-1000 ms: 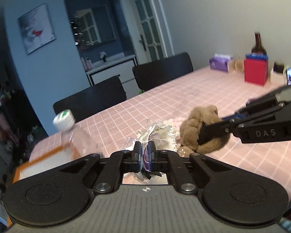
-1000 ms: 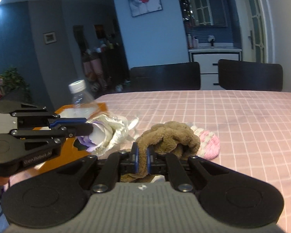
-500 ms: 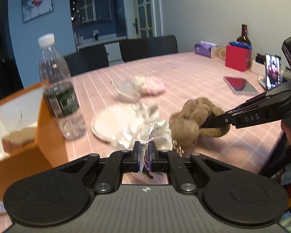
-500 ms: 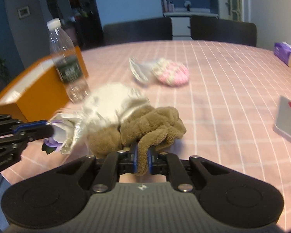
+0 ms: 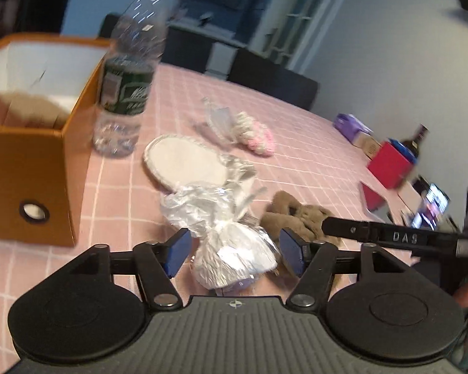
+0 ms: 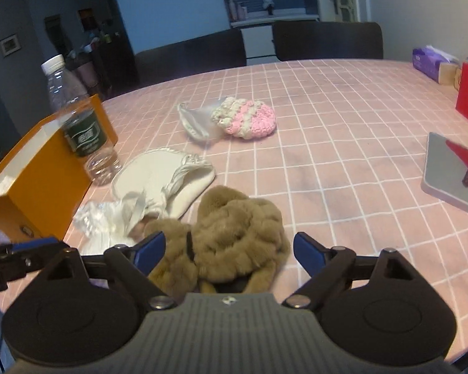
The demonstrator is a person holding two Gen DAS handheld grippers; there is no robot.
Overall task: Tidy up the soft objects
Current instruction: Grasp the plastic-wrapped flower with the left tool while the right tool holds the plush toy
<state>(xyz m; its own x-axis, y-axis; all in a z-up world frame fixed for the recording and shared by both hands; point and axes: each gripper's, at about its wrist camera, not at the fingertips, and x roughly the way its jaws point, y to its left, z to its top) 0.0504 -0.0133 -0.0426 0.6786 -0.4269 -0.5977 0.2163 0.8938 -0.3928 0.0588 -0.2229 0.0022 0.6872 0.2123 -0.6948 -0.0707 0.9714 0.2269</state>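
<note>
My left gripper (image 5: 235,254) is open, its jaws on either side of a silvery white bundle (image 5: 234,254) that lies on the pink checked table (image 5: 312,168). My right gripper (image 6: 229,251) is open around a brown plush toy (image 6: 234,233) that rests on the table (image 6: 343,143). The plush also shows in the left wrist view (image 5: 296,218), just right of the bundle. A white cloth pouch (image 6: 162,180) lies behind both. A pink and white crocheted piece (image 6: 249,118) lies farther back.
An orange open box (image 5: 31,168) stands at the left, with a water bottle (image 5: 128,71) beside it. A phone or tablet (image 6: 449,171) lies at the right. A red box (image 5: 390,163), a tissue pack (image 6: 430,62) and dark chairs (image 6: 327,40) stand at the far side.
Both grippers have lowered their loads to the table and opened. The bundle and the plush toy now lie free between the jaws.
</note>
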